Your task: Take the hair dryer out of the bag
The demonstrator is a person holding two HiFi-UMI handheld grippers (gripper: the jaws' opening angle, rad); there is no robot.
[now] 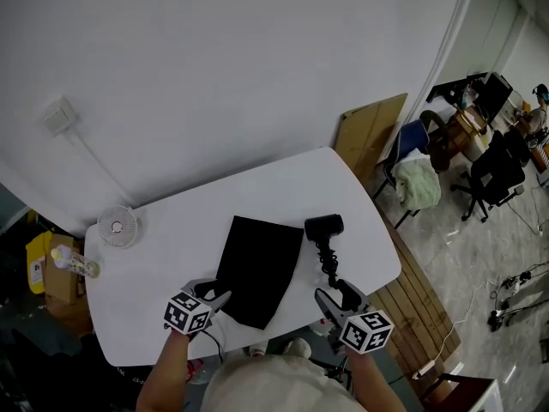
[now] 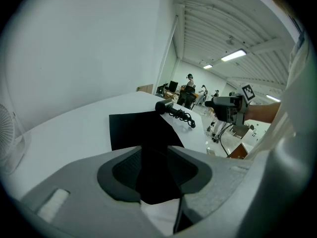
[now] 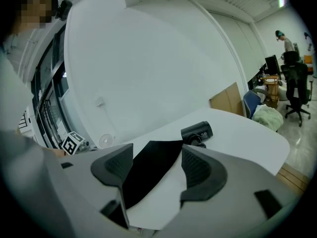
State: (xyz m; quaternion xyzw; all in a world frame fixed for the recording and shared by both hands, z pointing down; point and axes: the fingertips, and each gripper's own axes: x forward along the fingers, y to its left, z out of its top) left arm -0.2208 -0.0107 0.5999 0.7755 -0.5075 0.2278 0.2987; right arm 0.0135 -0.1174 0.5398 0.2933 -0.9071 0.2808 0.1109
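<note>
Hair dryer (image 1: 324,227) unheld, left gripper (image 1: 214,291) and right gripper (image 1: 334,297) jaws apart.

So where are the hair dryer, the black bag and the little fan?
hair dryer (image 1: 324,227): head view, on its black barrel.
black bag (image 1: 260,270): head view, middle of its flat face.
fan (image 1: 117,227): head view, centre of its round grille.

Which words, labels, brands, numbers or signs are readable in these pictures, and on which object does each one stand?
No text can be read with certainty.
Hair dryer: small pale mark on the barrel, too blurred to read.
Yellow container: dark label, too small to read.
Marker cubes: black-and-white square patterns only, no words.
</note>
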